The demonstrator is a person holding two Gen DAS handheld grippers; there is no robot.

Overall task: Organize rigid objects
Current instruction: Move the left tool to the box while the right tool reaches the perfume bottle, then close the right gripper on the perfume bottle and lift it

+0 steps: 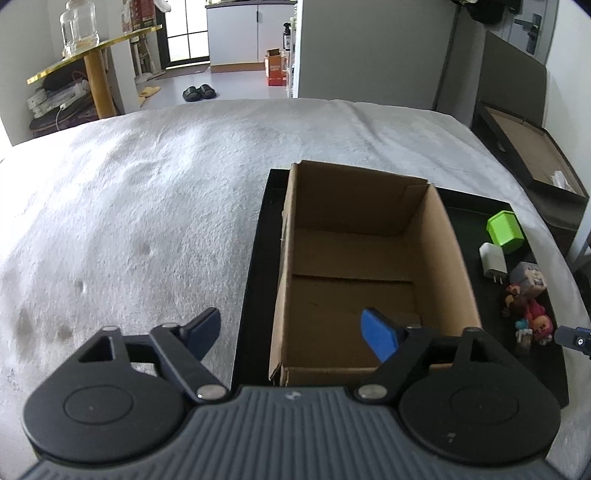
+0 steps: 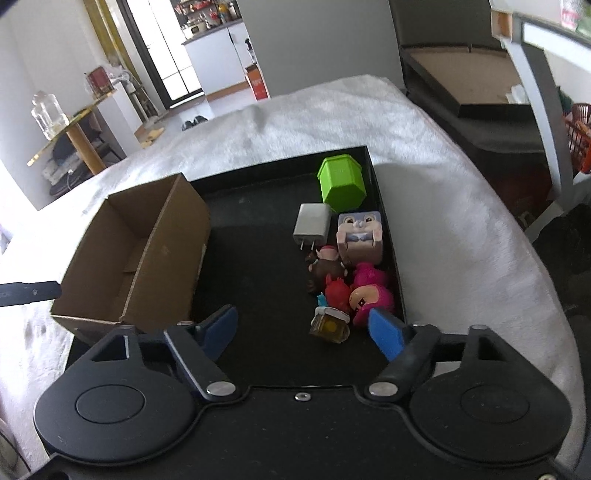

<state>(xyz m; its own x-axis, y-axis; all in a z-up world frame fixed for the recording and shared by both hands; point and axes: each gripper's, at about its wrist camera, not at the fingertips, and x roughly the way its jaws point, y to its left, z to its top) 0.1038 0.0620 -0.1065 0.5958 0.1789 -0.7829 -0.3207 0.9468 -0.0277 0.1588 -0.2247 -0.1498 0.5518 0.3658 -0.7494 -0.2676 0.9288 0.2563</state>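
Note:
An empty open cardboard box (image 1: 369, 266) (image 2: 140, 254) stands on the left of a black tray (image 1: 255, 280) (image 2: 258, 266). Along the tray's right side lie a green hexagonal box (image 2: 341, 184) (image 1: 505, 232), a white charger plug (image 2: 312, 223) (image 1: 493, 263), a grey cube toy (image 2: 360, 236) (image 1: 528, 277), a brown figure (image 2: 325, 269), red and pink figures (image 2: 369, 295) and a small amber bottle (image 2: 330, 325). My left gripper (image 1: 291, 332) is open over the box's near left wall. My right gripper (image 2: 306, 328) is open, the bottle between its fingers.
The tray sits on a white fluffy cloth (image 1: 147, 192) over the table. A dark open case (image 1: 532, 162) stands beyond the table's right edge. A gold side table with a glass jar (image 1: 79, 29) is at the far left.

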